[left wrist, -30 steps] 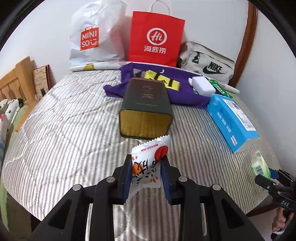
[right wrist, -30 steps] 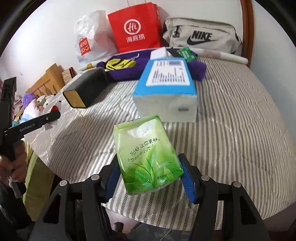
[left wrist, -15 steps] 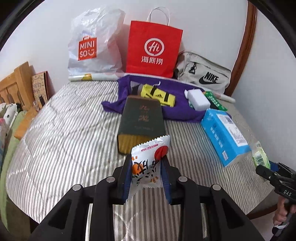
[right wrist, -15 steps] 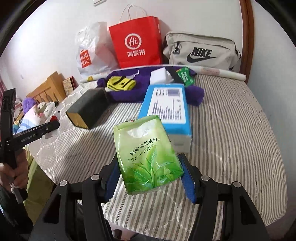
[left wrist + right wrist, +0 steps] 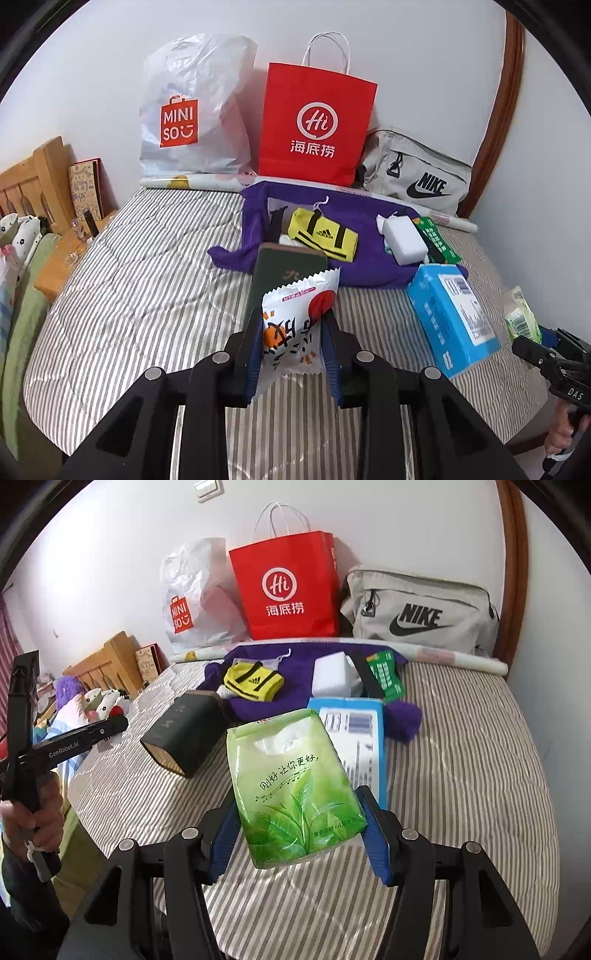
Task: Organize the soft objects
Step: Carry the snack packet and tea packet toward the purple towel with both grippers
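Observation:
My left gripper (image 5: 291, 350) is shut on a white snack packet (image 5: 295, 325) with a red dot and black print, held above the striped bed (image 5: 147, 295). My right gripper (image 5: 299, 830) is shut on a green tissue pack (image 5: 291, 786) with leaf print, also lifted over the bed. That green pack (image 5: 521, 319) and the right gripper show at the right edge of the left wrist view. On the bed lie a blue tissue pack (image 5: 454, 317), a dark green box (image 5: 284, 266), a purple cloth (image 5: 354, 221), a yellow pouch (image 5: 321, 232) and a white sponge block (image 5: 404, 236).
A white Miniso plastic bag (image 5: 192, 118), a red paper bag (image 5: 317, 122) and a grey Nike bag (image 5: 417, 173) stand against the far wall. A wooden headboard (image 5: 29, 184) and plush toys (image 5: 96, 701) are at the left. A hand (image 5: 29, 827) holds the left gripper.
Both grippers have risen and pulled back from the bed with their packs held; the box, blue pack and bags look smaller and farther away.

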A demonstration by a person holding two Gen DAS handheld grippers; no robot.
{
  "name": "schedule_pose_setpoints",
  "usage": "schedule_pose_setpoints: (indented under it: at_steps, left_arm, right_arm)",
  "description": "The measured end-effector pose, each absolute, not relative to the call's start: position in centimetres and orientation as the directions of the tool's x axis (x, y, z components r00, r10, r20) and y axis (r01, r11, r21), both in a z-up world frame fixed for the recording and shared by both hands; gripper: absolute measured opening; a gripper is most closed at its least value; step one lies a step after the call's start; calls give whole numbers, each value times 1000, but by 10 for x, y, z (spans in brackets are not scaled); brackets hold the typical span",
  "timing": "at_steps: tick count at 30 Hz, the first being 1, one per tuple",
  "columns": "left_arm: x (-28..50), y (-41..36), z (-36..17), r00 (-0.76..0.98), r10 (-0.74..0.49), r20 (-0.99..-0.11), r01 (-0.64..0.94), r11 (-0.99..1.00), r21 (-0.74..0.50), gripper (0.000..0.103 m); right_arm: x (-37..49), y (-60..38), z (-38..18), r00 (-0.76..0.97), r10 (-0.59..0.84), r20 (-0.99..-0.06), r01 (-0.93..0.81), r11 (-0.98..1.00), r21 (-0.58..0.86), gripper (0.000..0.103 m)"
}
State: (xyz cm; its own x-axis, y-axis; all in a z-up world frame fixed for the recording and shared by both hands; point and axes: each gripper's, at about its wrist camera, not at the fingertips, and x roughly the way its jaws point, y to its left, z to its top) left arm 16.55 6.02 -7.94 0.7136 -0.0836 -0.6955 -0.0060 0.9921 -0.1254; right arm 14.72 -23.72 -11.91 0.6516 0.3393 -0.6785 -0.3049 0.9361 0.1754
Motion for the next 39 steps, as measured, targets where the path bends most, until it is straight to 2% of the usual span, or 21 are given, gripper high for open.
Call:
schedule_pose_setpoints:
  at_steps: [14,39]
  left_arm:
    - [213,57,-60,718,-101,-688,9,991,-136,28]
    - [310,65,-88,675,-114,-729,11,989,-145,28]
  right_arm:
    - [198,-235,-111,646,349,-679,-300,934,195,60]
    - [306,-216,-125,634,318,-705,-277,944,177,60]
